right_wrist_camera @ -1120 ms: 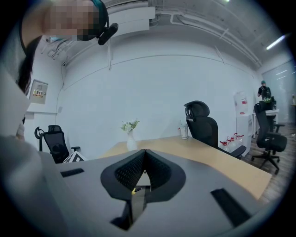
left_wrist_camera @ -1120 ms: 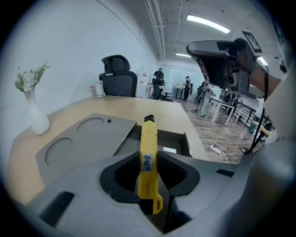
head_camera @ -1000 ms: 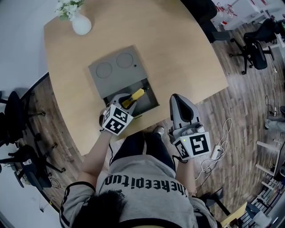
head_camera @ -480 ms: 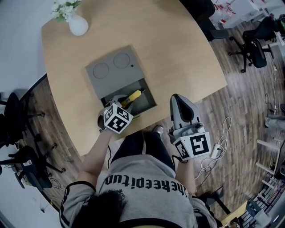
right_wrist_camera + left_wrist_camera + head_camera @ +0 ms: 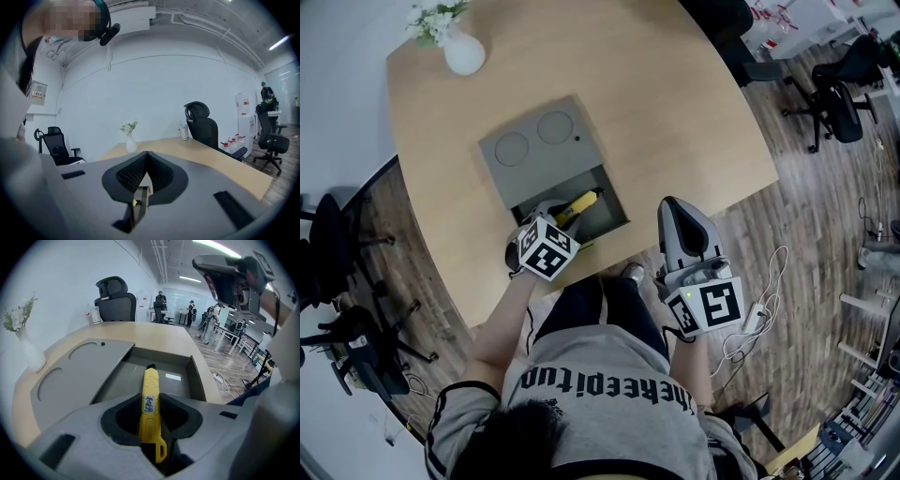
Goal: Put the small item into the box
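A yellow utility knife (image 5: 580, 202) sticks out of my left gripper (image 5: 563, 214), which is shut on its handle. In the left gripper view the knife (image 5: 150, 394) points forward and down, over the open compartment of the grey box (image 5: 161, 371). The box (image 5: 534, 150) lies on the wooden table near its front edge, its lid with two round recesses slid toward the back. My right gripper (image 5: 672, 208) is held off the table's front edge to the right, above the floor. Its jaws (image 5: 146, 155) are shut with nothing between them.
A white vase with flowers (image 5: 461, 49) stands at the table's far left corner. The table (image 5: 675, 112) is curved. Office chairs (image 5: 839, 94) stand on the wooden floor to the right, and a power strip with cable (image 5: 757, 319) lies by my right side.
My left gripper has tipped slightly with the knife still in it. The right gripper has stayed where it was.
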A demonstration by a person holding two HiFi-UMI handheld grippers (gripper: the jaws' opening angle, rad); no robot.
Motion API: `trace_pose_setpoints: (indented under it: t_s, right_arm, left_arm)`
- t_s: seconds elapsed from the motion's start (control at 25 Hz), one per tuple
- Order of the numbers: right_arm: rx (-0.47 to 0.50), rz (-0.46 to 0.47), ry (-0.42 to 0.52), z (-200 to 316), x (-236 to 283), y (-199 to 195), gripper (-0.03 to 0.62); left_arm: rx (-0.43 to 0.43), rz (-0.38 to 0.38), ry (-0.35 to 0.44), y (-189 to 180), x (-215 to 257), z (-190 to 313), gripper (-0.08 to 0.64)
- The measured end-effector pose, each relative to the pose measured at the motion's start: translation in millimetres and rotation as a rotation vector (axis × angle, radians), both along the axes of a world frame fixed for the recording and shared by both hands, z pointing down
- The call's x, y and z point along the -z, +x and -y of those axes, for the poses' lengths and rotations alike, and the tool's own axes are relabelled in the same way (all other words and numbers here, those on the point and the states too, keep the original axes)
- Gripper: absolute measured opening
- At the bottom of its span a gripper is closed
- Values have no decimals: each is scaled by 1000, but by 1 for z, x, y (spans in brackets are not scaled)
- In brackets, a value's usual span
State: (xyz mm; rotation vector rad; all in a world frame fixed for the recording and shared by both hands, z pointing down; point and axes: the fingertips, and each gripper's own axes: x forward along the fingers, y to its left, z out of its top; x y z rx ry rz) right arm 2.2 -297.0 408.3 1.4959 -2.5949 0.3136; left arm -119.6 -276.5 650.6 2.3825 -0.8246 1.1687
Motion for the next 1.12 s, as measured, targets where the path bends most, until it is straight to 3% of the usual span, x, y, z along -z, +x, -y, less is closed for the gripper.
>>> trace_pose_setpoints:
  t_s: [0.32,0.64,0.88,1.12]
  right_arm:
    - [12,-1,2,1,1,-2,6]
    - [39,13,10,-4,2,-2,6]
    - [86,35,25,-9,6,-4,6]
    - [161,50,39,-16,12,-6,6]
  left_arm:
    - [-3,1,7,0,0,1,133]
    - [82,-92,65,-1,26,4,153]
    - [156,-118,154,-5,50,4,54]
    - [240,-119,234,-9,73,-1,20]
